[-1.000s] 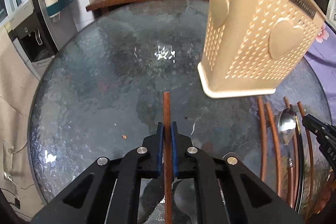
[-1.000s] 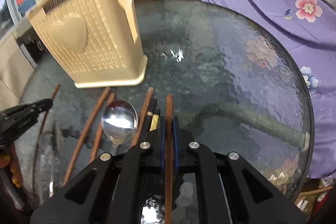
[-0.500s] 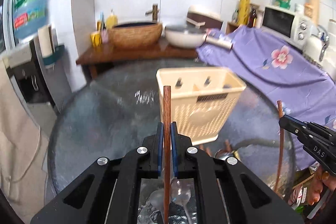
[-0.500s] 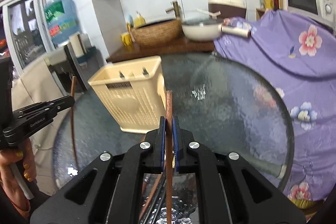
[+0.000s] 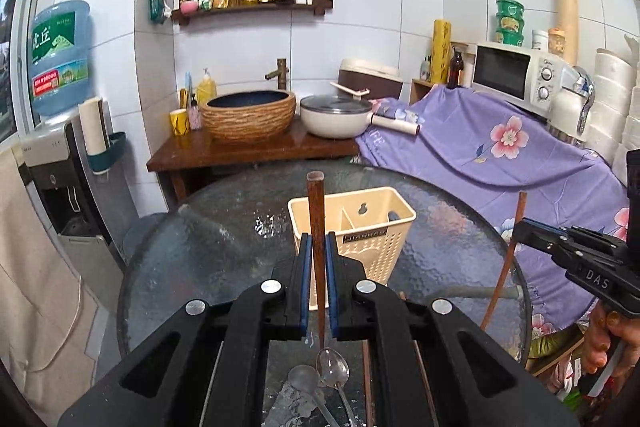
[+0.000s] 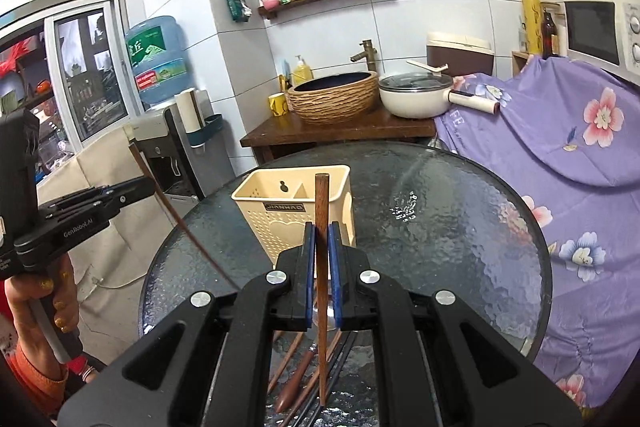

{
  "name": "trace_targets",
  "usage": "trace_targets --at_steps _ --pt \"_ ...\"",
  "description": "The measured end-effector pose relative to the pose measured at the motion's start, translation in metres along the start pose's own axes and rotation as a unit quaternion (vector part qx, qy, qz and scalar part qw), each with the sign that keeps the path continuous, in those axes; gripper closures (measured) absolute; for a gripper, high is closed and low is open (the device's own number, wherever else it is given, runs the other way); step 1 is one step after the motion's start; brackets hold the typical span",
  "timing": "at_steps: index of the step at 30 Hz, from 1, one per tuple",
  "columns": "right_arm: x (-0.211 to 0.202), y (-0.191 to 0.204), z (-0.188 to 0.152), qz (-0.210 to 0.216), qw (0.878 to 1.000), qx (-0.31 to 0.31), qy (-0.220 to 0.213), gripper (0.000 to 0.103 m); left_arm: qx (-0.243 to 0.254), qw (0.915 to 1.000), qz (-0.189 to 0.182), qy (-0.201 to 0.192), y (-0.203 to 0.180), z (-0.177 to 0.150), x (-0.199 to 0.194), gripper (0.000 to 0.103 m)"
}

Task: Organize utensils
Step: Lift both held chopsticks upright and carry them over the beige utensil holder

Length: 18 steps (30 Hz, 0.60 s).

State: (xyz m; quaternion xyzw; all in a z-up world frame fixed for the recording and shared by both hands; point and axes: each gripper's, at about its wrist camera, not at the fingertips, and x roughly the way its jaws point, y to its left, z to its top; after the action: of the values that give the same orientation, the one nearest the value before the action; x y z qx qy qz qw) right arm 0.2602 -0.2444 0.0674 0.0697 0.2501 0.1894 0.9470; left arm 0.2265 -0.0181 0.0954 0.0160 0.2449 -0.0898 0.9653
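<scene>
Both tools are matte black plastic. The left gripper (image 5: pixel 316 279) and the right gripper (image 6: pixel 322 267) each have two flat fingers lined with blue pads (image 5: pixel 305 283), joined by angular arms with triangular cut-outs and round silver screws (image 5: pixel 272 285). White lettering marks their sides. The left hand (image 6: pixel 48 301) shows gold glitter nail polish, an orange sleeve (image 6: pixel 34 383) and thin bracelets.

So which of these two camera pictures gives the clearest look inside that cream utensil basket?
The right wrist view: the basket stands mostly clear there, showing its divider and hanging hole, with the chopstick crossing only its right edge. In the left wrist view, a chopstick and the gripper cover the basket's left side.
</scene>
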Motion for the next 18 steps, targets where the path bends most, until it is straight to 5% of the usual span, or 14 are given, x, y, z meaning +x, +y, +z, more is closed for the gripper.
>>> trace_targets --at_steps 9,18 --pt "-0.002 0.005 0.033 0.016 1.000 -0.004 -0.004 0.096 0.000 0.9998 -0.020 -0.007 -0.003 0.023 -0.007 0.096" --pt "0.002 0.026 0.126 0.024 0.998 -0.009 -0.058 0.096 0.006 0.9987 -0.016 -0.048 -0.010 0.098 -0.011 0.096"
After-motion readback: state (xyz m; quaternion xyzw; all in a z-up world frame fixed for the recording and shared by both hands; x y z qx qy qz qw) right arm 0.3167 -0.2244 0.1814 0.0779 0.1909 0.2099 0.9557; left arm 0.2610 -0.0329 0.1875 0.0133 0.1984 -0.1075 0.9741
